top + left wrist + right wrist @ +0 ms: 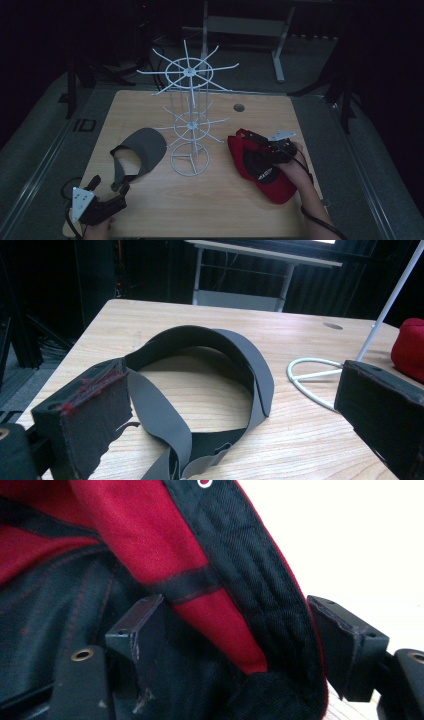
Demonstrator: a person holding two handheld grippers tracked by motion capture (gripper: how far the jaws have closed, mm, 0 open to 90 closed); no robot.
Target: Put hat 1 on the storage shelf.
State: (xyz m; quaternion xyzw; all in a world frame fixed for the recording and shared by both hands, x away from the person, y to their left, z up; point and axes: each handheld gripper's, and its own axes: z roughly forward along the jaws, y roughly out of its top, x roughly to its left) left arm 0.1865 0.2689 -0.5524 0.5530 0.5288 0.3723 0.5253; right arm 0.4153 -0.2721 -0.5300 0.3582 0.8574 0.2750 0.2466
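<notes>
A red cap [275, 190] with a black inner band lies open side up at the table's right. My right gripper [261, 146] is at its rim. In the right gripper view the red cap's [150, 530] rim runs between the jaws of my right gripper [235, 645], one jaw inside the cap and one outside, still apart. A grey visor [147, 145] rests at the left, its strap loop toward me. My left gripper [111, 184] stands open just short of that strap. The visor [250, 370] lies ahead of my left gripper [230, 400], whose jaws are wide apart with nothing between them.
A white wire rack [190, 125] with radial hooks on two tiers stands mid-table between visor and cap, its ring base [310, 377] close to the visor. The wooden table [210, 200] has a small round hole [239, 107] at the back. Dark floor and a stand lie beyond.
</notes>
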